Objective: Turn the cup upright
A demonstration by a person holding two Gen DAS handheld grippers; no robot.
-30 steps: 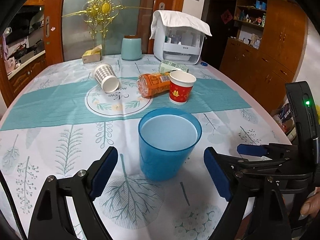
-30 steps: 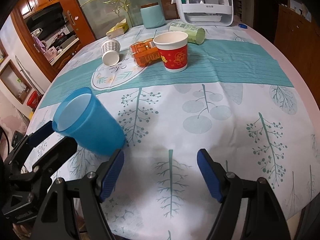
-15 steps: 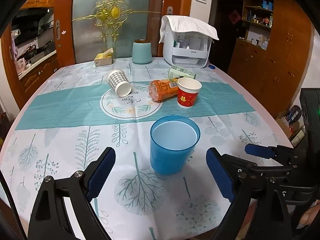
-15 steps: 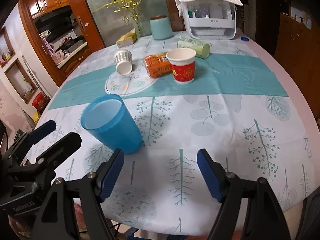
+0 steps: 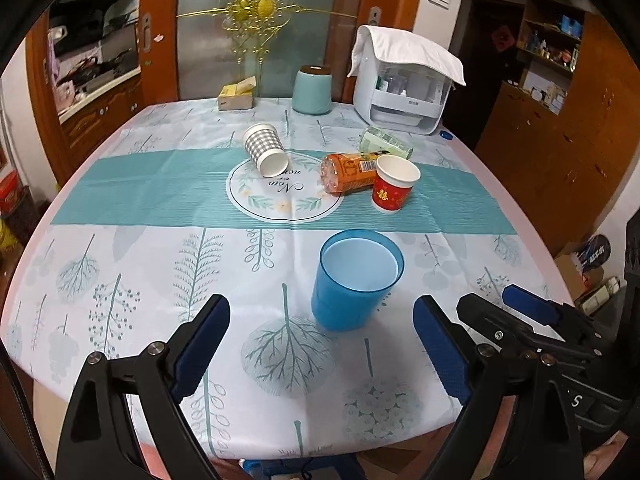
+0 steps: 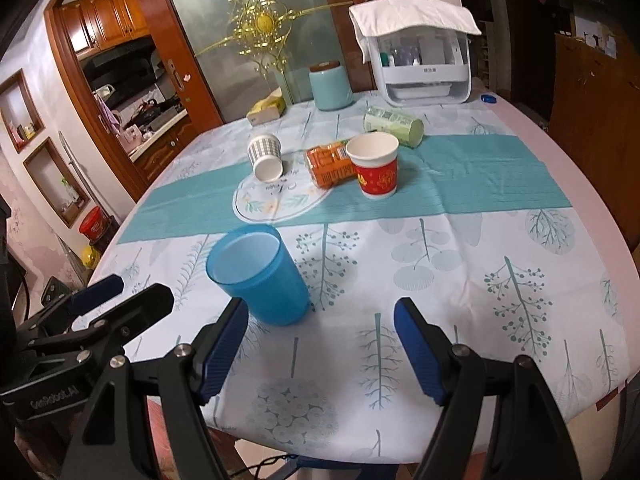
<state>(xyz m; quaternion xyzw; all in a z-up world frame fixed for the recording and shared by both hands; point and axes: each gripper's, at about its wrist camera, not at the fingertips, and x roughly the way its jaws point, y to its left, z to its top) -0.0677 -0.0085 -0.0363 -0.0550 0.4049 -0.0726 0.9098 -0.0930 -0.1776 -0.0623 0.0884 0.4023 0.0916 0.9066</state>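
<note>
The blue cup (image 5: 357,280) stands upright and empty on my desk (image 5: 120,280), at twelve o'clock between my left tool (image 5: 320,344) and right tool (image 6: 320,344), both spread wide, holding nothing. Beyond, the red cup (image 5: 394,184) stands empty; the checked cup (image 5: 265,150) lies tipped.

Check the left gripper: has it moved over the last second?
Yes. The left gripper has backed away from the blue cup, which looks smaller and farther beyond its open jaws, with more tablecloth showing.
</note>
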